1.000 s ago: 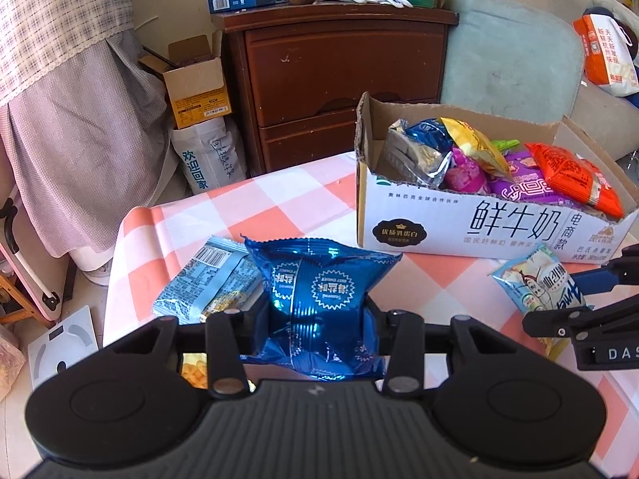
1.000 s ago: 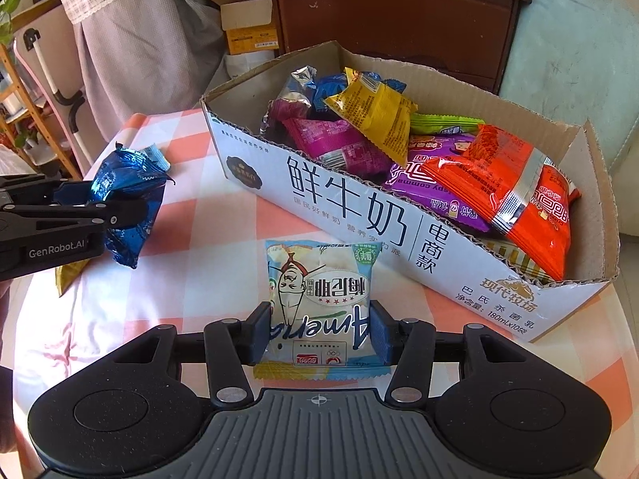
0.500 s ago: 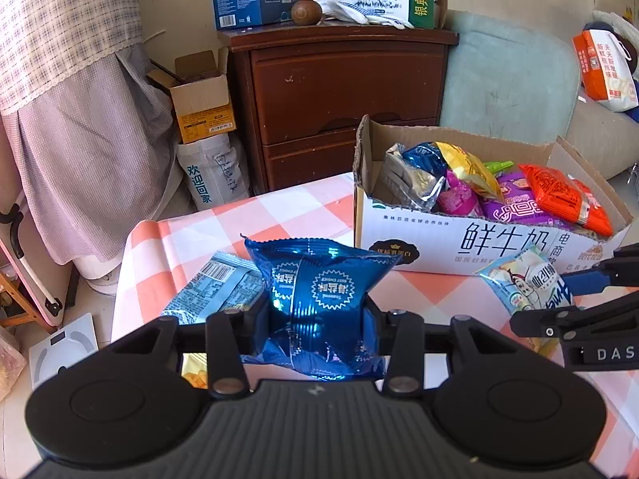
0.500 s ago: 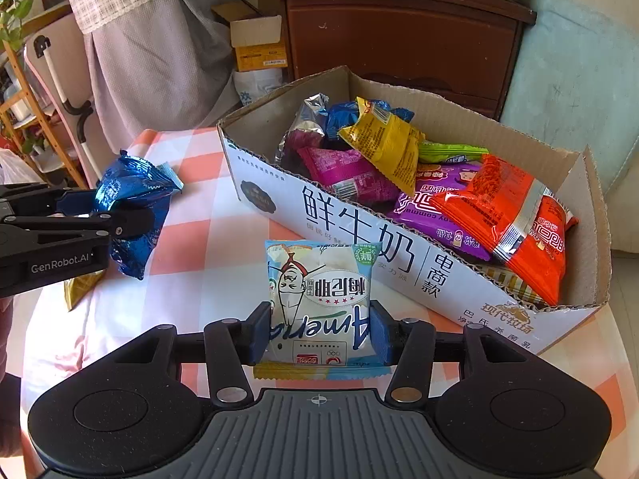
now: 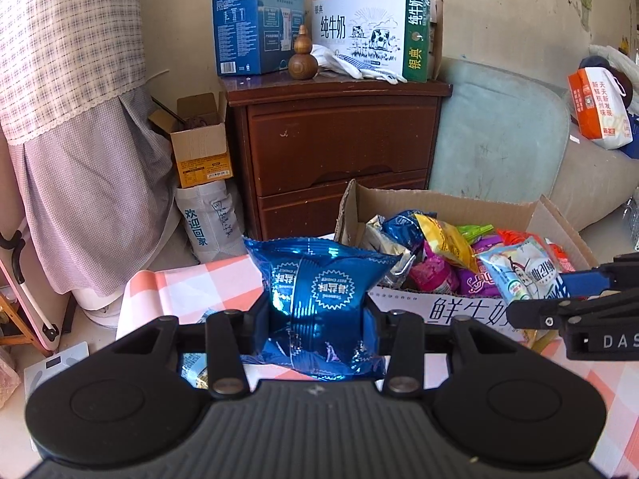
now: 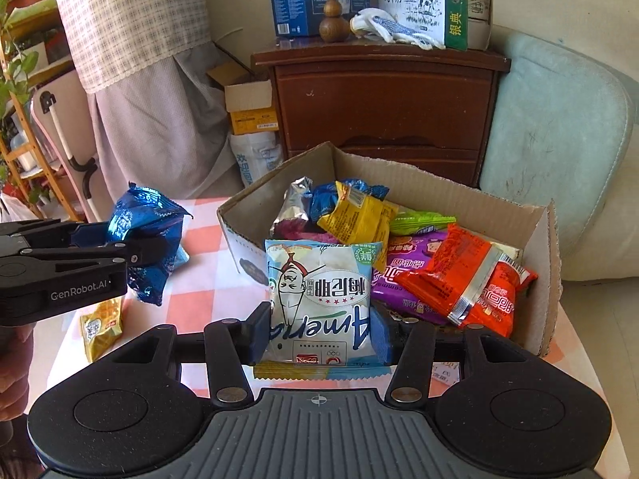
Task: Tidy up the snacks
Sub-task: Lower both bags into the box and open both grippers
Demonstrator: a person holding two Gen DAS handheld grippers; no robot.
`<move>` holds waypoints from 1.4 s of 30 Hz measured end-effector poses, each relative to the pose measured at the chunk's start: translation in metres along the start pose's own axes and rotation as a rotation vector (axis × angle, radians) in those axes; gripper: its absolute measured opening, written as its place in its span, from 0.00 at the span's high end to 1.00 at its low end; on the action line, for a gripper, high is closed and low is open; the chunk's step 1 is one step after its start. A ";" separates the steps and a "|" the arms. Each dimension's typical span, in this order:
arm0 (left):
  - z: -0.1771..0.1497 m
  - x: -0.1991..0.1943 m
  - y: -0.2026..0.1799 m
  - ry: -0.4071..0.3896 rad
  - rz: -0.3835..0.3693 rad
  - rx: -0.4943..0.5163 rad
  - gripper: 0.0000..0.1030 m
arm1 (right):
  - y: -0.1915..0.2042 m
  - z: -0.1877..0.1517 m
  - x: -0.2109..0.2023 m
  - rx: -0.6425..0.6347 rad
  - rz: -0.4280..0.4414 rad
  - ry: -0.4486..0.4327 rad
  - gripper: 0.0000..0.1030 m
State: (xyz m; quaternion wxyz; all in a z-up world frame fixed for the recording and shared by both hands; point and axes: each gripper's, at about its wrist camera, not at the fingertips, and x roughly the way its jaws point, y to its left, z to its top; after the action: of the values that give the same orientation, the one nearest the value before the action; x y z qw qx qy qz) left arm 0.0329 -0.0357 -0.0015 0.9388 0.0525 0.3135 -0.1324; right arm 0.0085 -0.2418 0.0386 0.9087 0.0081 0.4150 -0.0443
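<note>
I've lifted both packets off the checked tablecloth (image 6: pixel 207 287): left gripper (image 5: pixel 319 315) clamps the blue foil packet (image 5: pixel 319 291), right gripper (image 6: pixel 317 329) the white snack packet (image 6: pixel 319 299), now level with the cardboard box (image 6: pixel 547 279) at centre frame, ready to drop in.

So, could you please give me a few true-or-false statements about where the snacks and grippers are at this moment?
1. The left gripper is shut on a blue packet. True.
2. The right gripper is empty. False: it is shut on a white packet.
3. The cardboard box holds several snacks, among them an orange packet. True.
4. The yellow packet on the tablecloth lies inside the box. False: it lies outside it, below the left gripper in the right wrist view.
5. The wooden gourd stands on the table with the snacks. False: it stands on the cabinet behind.
</note>
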 end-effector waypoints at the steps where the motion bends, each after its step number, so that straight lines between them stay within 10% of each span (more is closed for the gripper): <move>1: 0.004 -0.001 -0.001 -0.009 -0.007 -0.005 0.59 | -0.005 0.004 -0.003 0.017 -0.006 -0.020 0.52; 13: 0.039 0.011 -0.031 -0.050 -0.052 0.018 0.59 | -0.060 0.032 -0.027 0.257 -0.115 -0.181 0.52; 32: 0.067 0.079 -0.050 -0.005 -0.093 0.006 0.58 | -0.073 0.044 0.007 0.430 -0.147 -0.197 0.52; 42: 0.073 0.074 -0.038 -0.023 -0.096 -0.055 0.23 | -0.072 0.042 0.016 0.426 -0.181 -0.187 0.37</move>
State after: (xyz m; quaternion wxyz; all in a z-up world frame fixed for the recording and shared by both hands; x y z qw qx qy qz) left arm 0.1217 -0.1014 0.0116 0.9361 0.0103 0.3083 -0.1691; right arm 0.0444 -0.3167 0.0553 0.9132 0.1583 0.3096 -0.2124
